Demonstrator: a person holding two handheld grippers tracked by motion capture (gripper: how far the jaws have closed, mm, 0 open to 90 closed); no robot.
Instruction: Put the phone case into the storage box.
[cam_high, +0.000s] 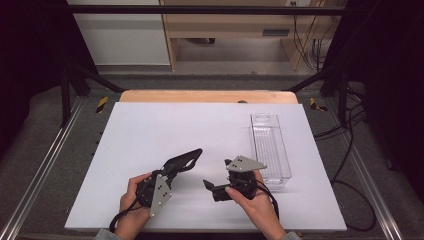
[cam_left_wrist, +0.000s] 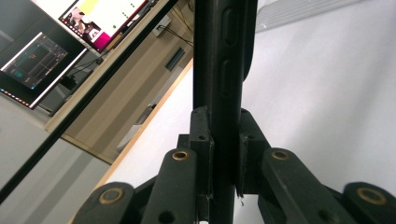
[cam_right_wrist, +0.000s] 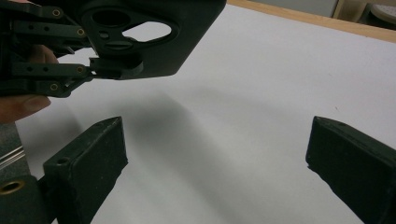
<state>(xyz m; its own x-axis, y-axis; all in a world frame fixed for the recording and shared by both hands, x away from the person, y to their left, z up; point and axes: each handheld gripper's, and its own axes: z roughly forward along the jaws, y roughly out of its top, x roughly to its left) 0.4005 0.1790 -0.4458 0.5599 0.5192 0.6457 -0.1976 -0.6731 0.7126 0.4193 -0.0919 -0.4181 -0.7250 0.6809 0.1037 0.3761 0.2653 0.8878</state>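
The black phone case is a thin, matte slab with rounded corners, held edge-on above the near left part of the table. In the left gripper view its narrow side runs straight up the frame and shows two long moulded button bumps. In the right gripper view its flat back shows a smooth, slightly glossy surface with a large rounded cut-out for the camera.

The left gripper has its jaws clamped on the case, the two black pads pressing its edges from either side. The gripper's linkage is dull black plastic with brass-coloured pivot pins, and a grey three-cornered plate with small holes sits on its body. A hand wraps around it.

The right gripper sits just beside the case, lower and to the right, in the other hand. Its jaws stand wide apart with nothing between them; the blocky pads look rough and rubbery, with bare table showing in the gap.

The table is covered by a smooth white sheet, with a pale wooden edge at the far side.

On the right of the table lies a clear plastic bin, long and rectangular, with ribbed walls and rounded corners. It holds nothing that can be made out.
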